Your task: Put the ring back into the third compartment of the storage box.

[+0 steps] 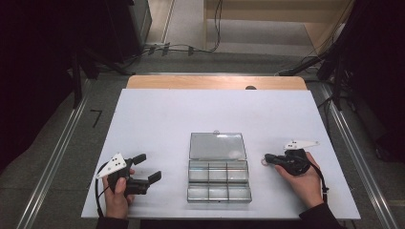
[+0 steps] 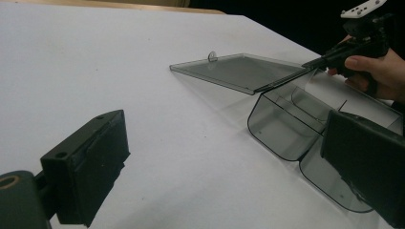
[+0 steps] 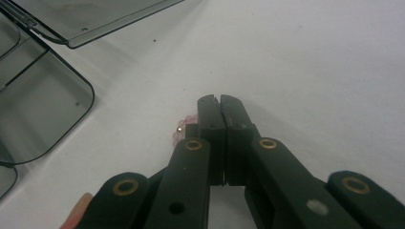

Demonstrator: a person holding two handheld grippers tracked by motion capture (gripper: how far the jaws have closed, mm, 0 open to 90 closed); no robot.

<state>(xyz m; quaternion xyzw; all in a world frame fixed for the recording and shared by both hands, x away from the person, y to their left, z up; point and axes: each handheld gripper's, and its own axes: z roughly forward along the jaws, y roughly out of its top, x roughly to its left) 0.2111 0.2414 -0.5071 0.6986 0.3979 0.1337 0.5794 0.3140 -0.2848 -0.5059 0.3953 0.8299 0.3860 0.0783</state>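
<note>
White sheeting covers the bench [image 1: 157, 119], dark room around it. My right gripper [image 3: 219, 102] has its jaws pressed together at a small pink beaded ring [image 3: 180, 128] on the sheet; I can't tell whether the ring is pinched or just beside them. Near it lies the clear box [image 1: 218, 179], lid [image 1: 217, 145] flat open. My left gripper [image 1: 149, 167] waits with jaws spread, holding nothing. I judge this the pickup; next I lift gently and carry the ring over a compartment.

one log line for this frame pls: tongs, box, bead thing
left tongs: open, idle left of box | right tongs: shut on pink bead ring, right of box | compartment box: lid open, no contents visible
</note>
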